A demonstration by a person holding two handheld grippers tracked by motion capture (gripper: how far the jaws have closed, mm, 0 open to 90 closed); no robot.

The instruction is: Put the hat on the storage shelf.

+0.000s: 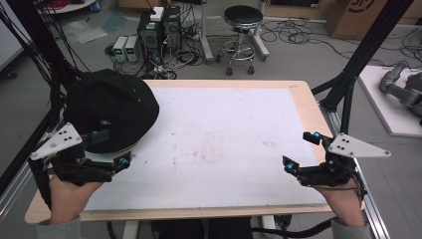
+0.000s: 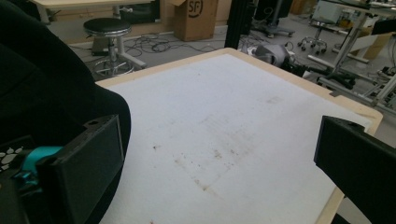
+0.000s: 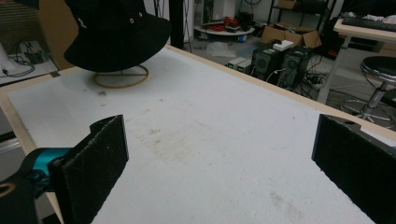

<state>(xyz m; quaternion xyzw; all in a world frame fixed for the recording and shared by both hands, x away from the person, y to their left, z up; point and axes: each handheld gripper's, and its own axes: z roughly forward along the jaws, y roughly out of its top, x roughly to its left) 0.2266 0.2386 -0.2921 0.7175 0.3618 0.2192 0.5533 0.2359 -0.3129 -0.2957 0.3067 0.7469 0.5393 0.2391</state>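
Observation:
A black bucket hat (image 1: pixel 109 102) rests on a wooden ring stand (image 3: pixel 120 77) at the left side of the white-topped table (image 1: pixel 224 114). My left gripper (image 1: pixel 110 148) is open right at the hat's near brim. In the left gripper view the hat (image 2: pixel 42 84) looms beside the left jaw, and bare table lies between the jaws of this gripper (image 2: pixel 219 158). My right gripper (image 1: pixel 299 149) is open low over the table's right edge, holding nothing. In the right gripper view the hat (image 3: pixel 116 32) sits far off beyond the open gripper (image 3: pixel 219 154).
The white mat has faint brown stains (image 1: pixel 194 154) in the middle. Behind the table stand a black stool (image 1: pixel 243 20) and computer towers (image 1: pixel 159 30) among cables. A black frame post (image 1: pixel 348 84) rises at the right, and a cardboard box (image 2: pixel 196 18) sits on the floor.

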